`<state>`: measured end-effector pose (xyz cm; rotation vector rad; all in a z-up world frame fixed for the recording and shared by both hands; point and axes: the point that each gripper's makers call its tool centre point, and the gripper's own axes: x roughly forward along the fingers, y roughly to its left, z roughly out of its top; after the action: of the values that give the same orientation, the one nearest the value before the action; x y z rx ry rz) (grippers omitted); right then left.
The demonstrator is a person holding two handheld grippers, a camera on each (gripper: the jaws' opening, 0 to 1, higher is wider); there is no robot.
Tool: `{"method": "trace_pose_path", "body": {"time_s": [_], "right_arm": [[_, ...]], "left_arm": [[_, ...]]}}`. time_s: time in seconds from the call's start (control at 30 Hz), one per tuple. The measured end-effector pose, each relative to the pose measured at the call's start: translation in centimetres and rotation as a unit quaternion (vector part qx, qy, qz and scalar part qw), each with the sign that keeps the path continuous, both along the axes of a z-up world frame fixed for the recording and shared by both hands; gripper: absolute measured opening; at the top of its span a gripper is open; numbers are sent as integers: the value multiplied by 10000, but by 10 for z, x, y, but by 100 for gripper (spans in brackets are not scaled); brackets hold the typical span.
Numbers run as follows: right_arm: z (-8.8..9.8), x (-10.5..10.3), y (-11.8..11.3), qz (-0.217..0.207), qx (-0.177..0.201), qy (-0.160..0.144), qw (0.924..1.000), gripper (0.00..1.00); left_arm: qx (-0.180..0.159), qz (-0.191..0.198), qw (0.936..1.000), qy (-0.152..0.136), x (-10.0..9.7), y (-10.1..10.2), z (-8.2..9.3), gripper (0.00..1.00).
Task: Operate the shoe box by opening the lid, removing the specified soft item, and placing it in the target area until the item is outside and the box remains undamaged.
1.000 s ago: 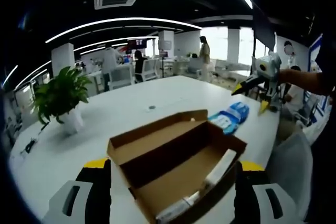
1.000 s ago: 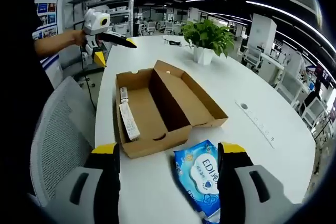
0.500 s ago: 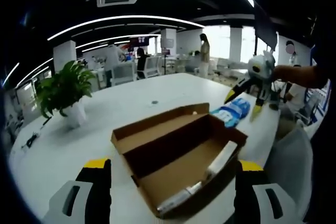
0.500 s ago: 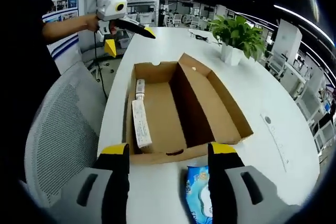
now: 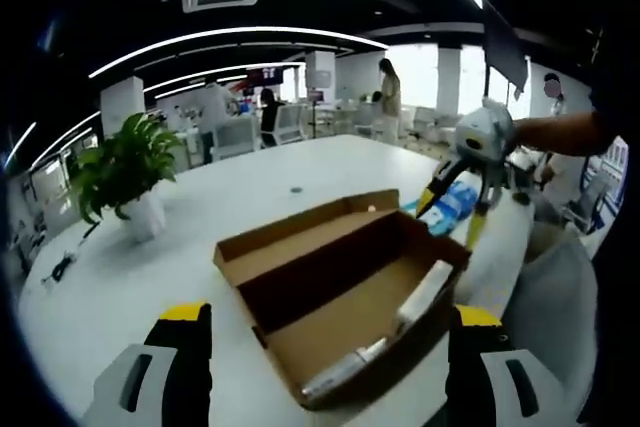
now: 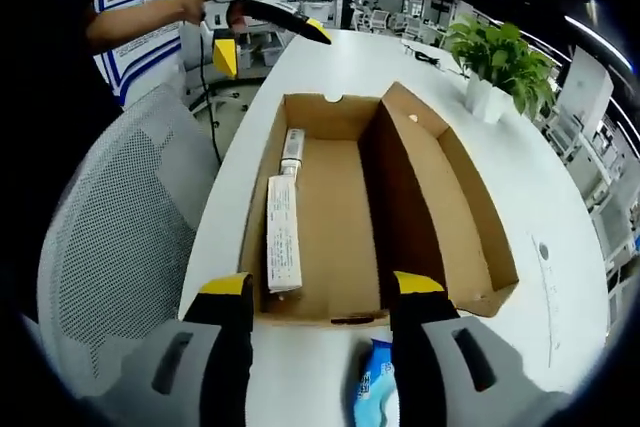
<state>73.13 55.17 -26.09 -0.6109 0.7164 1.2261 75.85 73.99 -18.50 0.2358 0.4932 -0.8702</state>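
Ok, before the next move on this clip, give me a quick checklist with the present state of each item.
1. Shoe box lid open: ok, the lid lies folded back beside the tray.
2. Blue soft pack out of the box: ok, it lies on the white table beside the box's end.
3. Right gripper open and empty: ok, its jaws stand apart above the box's near wall.
4. Left gripper open and empty: ok, its jaws straddle the box's end without holding it.
5. Box undamaged: ok as far as both views show.
6. Long white item left inside the tray: cannot tell what it is.
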Motion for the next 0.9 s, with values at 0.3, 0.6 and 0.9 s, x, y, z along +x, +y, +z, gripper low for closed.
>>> {"method": "trace_pose_path", "body": {"time_s": [0.3, 0.6, 0.9], "right_arm": [[-20, 0, 15, 325, -236, 182, 9990, 45], [-37, -1, 29, 512, -355, 323, 9975, 40], [-45, -6, 36, 529, -333, 502, 9968, 32]], "left_arm": [[29, 18, 10000, -44, 3, 1, 0, 100], [34, 10, 10000, -55, 3, 2, 0, 100], [4, 6, 10000, -56, 1, -2, -2, 100]]}}
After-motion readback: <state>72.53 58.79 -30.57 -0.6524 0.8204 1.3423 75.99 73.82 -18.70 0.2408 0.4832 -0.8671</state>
